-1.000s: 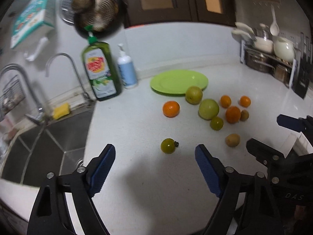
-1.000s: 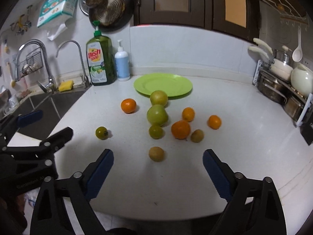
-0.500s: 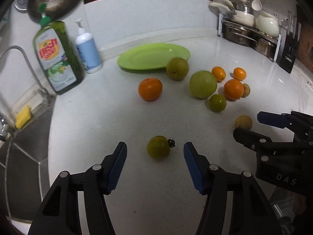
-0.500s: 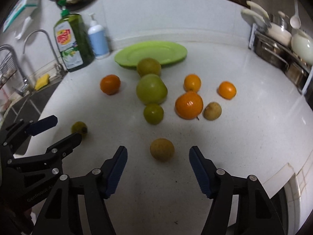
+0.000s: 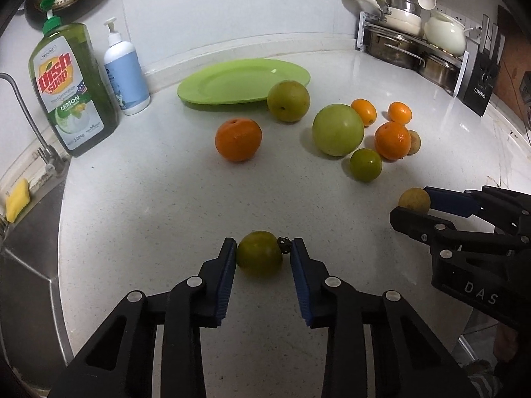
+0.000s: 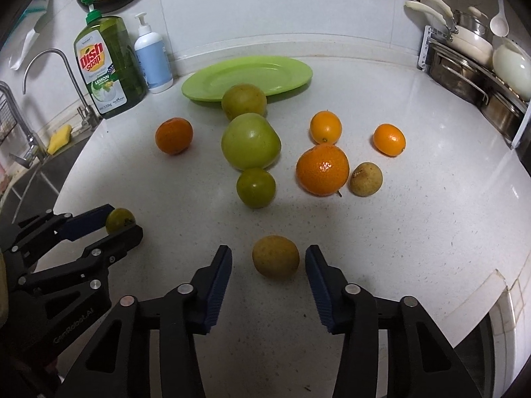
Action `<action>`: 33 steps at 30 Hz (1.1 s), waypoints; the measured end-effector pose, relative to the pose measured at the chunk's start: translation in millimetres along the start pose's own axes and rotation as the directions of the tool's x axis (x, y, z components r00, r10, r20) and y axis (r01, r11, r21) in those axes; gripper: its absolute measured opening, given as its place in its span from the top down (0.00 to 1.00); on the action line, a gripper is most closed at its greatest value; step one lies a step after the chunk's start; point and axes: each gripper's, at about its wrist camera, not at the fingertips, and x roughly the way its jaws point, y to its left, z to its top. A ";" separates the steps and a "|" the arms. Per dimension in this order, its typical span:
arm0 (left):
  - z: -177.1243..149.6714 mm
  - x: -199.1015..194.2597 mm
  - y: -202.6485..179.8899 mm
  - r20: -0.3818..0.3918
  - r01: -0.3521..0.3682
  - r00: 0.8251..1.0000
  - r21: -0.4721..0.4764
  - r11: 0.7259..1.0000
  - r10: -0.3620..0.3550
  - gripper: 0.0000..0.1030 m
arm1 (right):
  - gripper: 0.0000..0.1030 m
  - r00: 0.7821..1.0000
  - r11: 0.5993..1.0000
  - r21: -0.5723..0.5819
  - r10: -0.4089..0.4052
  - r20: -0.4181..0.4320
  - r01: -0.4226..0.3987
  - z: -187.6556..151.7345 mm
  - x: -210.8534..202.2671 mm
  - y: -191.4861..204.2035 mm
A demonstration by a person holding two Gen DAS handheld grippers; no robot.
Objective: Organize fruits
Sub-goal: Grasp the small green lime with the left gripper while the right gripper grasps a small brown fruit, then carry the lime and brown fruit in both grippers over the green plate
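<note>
While the left gripper (image 5: 262, 257) pinches a dull green tomato (image 5: 259, 252) with a dry stem on the white counter (image 5: 166, 199), the right gripper's (image 6: 268, 260) jaws are closing around a brownish-yellow fruit (image 6: 275, 256), gaps showing. The green bottle (image 5: 71, 86) reads "Dish Soap LEMON". A second ago both grippers hung wide, farther back.

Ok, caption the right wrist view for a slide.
Right gripper closing around a brown fruit, pads not yet touching.

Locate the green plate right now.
The green plate lies at the counter's back, right of the blue pump bottle, just behind the rearmost green fruit.
</note>
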 end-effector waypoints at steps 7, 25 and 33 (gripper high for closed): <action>2.8 -5.3 1.0 0.012 0.012 1.000 -0.003 1.000 -0.012 0.68 | 0.71 1.000 1.000 -0.001 0.004 0.003 -0.004 0.1 -1.2 0.6; 8.5 -29.5 5.8 0.086 0.047 0.995 -0.010 0.999 -0.046 0.69 | 0.71 0.998 0.999 -0.038 0.030 0.064 -0.028 7.9 -21.2 19.0; 24.9 -45.6 -2.0 0.147 0.009 0.989 -0.023 1.000 -0.006 0.69 | 0.71 0.991 0.994 -0.090 0.067 0.115 -0.057 19.4 -33.6 15.6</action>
